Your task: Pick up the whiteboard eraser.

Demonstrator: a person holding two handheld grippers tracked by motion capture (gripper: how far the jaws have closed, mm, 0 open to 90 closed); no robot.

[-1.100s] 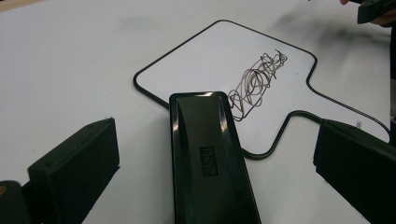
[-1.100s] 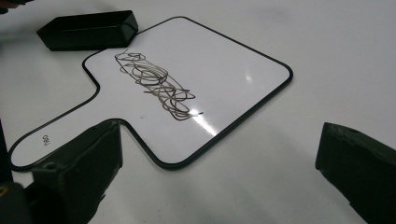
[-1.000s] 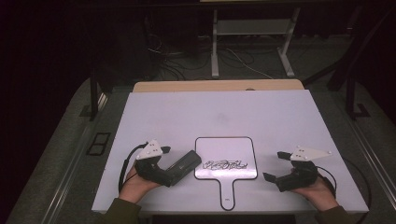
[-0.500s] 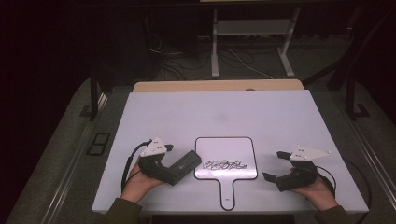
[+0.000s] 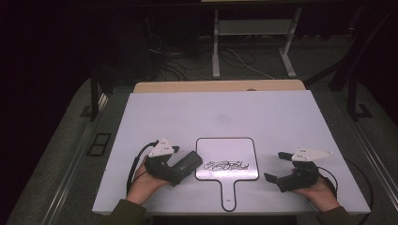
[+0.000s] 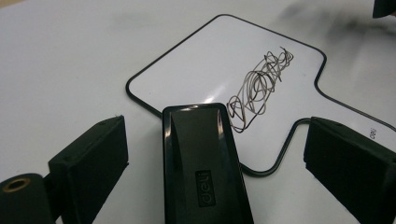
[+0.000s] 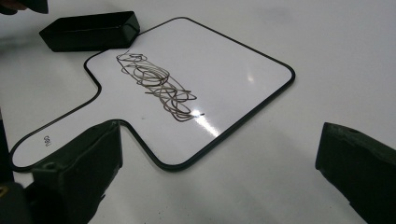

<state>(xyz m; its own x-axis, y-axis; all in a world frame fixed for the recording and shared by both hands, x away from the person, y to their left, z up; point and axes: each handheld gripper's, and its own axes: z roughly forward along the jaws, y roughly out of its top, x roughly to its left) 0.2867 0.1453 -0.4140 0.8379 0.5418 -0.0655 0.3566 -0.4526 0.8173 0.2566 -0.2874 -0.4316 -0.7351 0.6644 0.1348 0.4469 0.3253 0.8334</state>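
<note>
High view: a person sits at the near edge of a white bench with a gripper in each hand. A small handled whiteboard lies flat near the middle of the near side, its handle pointing toward the person and a dark scribble running across its lower part.

A black eraser lies on the bench with its far end over the board's left edge, just short of the scribble. The left gripper has it between its fingers; those fingers have just been closing in but stand wide, with bare bench showing on both sides of the eraser, so they are not yet pressing on it.

The right gripper rests on the bench to the right of the board, well apart from it. Its fingers are spread wide and hold nothing.

The step in hand looks like taking hold of the eraser in order to wipe the board. Next, the left fingers need to close until they clamp the eraser's long sides squarely. The eraser then has to be pressed flat and swept rightward along the scribble. The right gripper may need to pin the board's handle or right edge, since the board could slide on the smooth bench.
</note>
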